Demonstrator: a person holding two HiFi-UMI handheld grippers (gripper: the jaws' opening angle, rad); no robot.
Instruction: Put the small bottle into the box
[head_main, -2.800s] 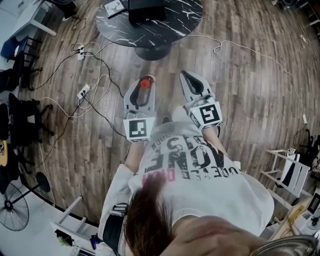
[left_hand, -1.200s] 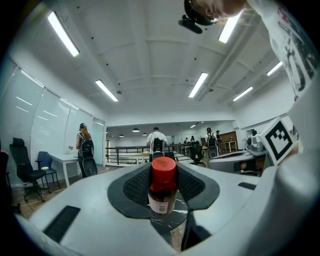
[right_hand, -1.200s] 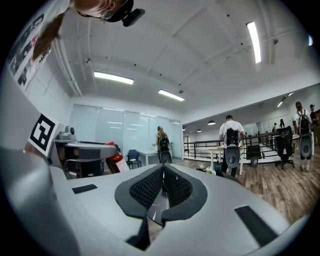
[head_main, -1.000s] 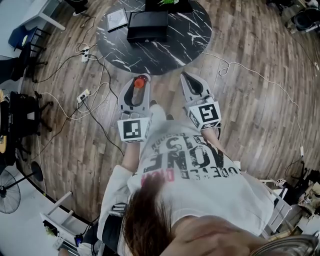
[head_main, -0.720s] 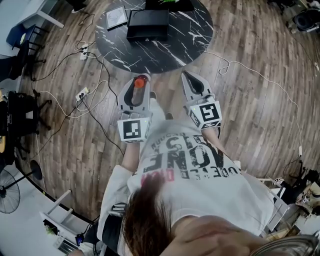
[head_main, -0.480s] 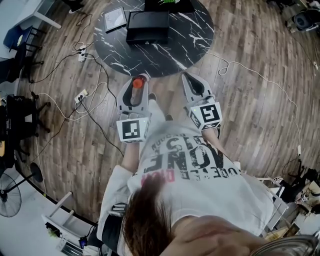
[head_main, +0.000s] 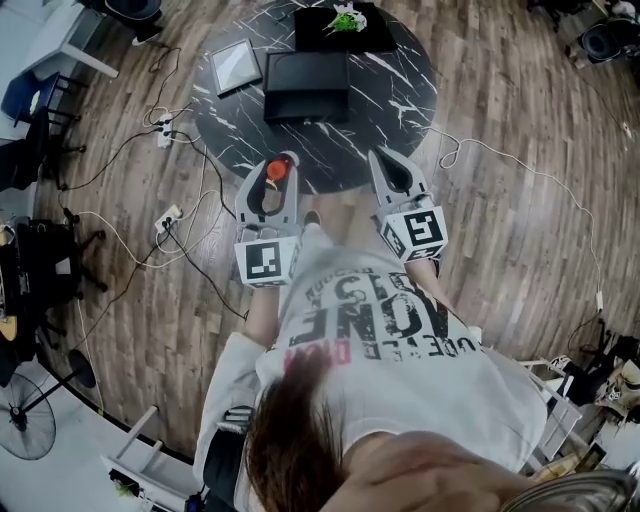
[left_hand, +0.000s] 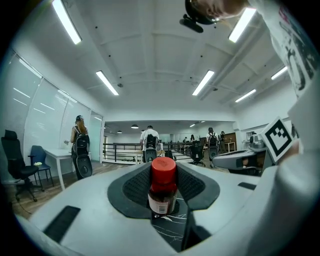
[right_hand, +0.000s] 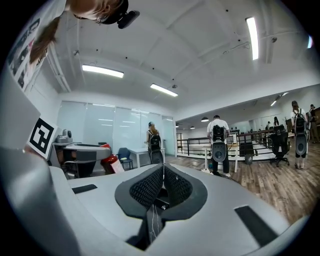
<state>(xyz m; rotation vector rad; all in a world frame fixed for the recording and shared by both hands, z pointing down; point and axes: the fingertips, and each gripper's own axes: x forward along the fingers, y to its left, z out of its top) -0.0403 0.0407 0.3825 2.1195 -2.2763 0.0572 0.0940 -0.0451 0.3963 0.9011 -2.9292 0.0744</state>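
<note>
Fingers of the left gripper (left_hand: 163, 192) pinch the red-capped small bottle (left_hand: 163, 175); right gripper (right_hand: 162, 170) fingers press together; rectangular box (head_main: 306, 87) on marbled counter (head_main: 400, 85).

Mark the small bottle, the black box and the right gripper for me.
small bottle (left_hand: 163, 190), left gripper view, dark body just under the red cap.
black box (head_main: 306, 88), head view, middle of its top surface.
right gripper (right_hand: 162, 170), right gripper view, where its closed jaw tips meet.

From above, the left gripper (head_main: 281, 159) hides the small bottle (head_main: 276, 171) below its cap (left_hand: 163, 169) (print on its label (left_hand: 160, 204) too small to read). The green thing (head_main: 343, 19) at the table's (head_main: 405, 90) twelve o'clock is unidentifiable.
</note>
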